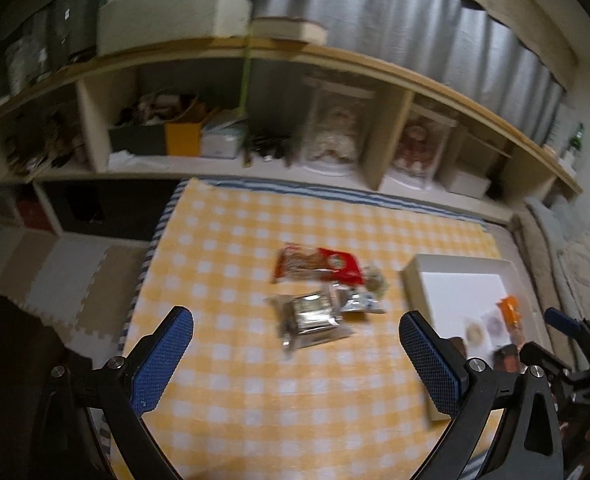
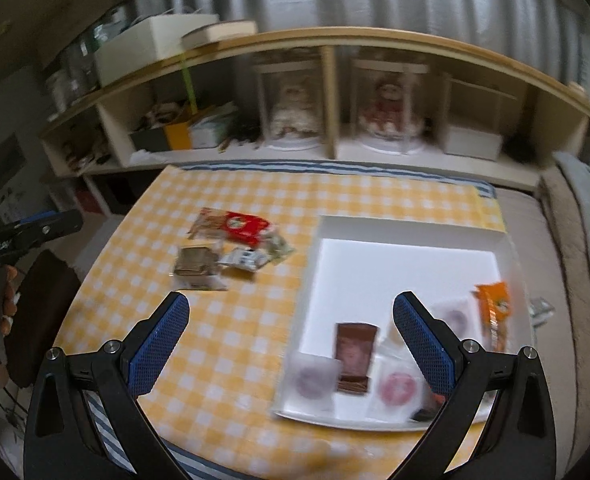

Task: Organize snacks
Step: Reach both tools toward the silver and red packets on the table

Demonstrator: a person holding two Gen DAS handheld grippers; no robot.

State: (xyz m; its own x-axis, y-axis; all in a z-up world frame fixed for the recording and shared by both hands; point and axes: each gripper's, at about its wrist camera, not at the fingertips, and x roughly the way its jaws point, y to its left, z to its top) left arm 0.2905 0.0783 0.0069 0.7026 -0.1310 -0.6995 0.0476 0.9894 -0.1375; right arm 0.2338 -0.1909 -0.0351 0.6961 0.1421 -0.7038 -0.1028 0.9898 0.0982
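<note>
Both the left gripper [image 1: 296, 330] and right gripper [image 2: 290, 316] hover empty, jaws wide apart. The red snack packet [image 2: 231, 225] lies long-axis left-to-right on the checked cloth [image 2: 231, 344], left of the white tray [image 2: 315, 280].

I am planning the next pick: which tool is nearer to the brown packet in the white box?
Right. The right tool hovers over the box beside the brown packet; the left tool is over the cloth.
</note>
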